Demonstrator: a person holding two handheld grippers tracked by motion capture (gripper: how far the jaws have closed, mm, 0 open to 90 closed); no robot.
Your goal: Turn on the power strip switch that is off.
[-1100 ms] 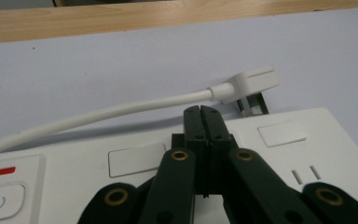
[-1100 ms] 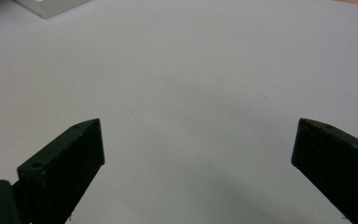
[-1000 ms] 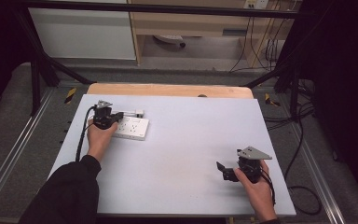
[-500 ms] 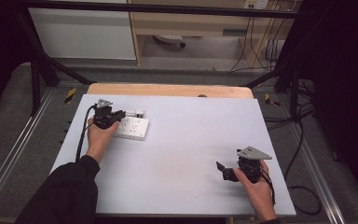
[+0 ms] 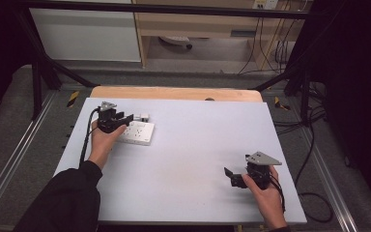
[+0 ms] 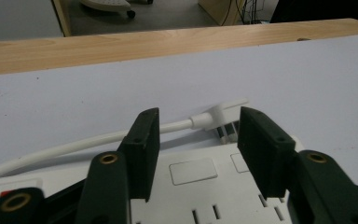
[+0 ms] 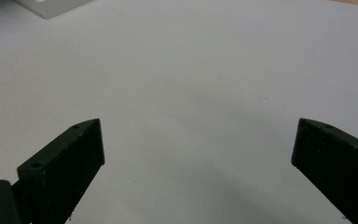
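A white power strip [image 5: 137,134] lies flat on the white table at the far left. Its white angled plug [image 5: 144,116] rests on the table just beyond it, cord trailing back. My left gripper [image 5: 124,118] hovers over the strip's far left end, open. In the left gripper view, the gripper [image 6: 199,122] frames the plug [image 6: 221,113] and its cord [image 6: 74,145] above the strip's face [image 6: 191,170]; nothing is held. My right gripper [image 5: 233,177] rests at the near right, open wide over bare table, as the right gripper view [image 7: 198,133] confirms.
A wooden strip [image 5: 174,93] runs along the table's far edge. Cables [image 5: 314,145] hang off the right side, and metal rails [image 5: 9,164] flank the table. A corner of the power strip [image 7: 51,6] shows at the top left of the right gripper view.
My left gripper has edged a little to the right over the power strip, toward the plug. The right gripper has stayed put.
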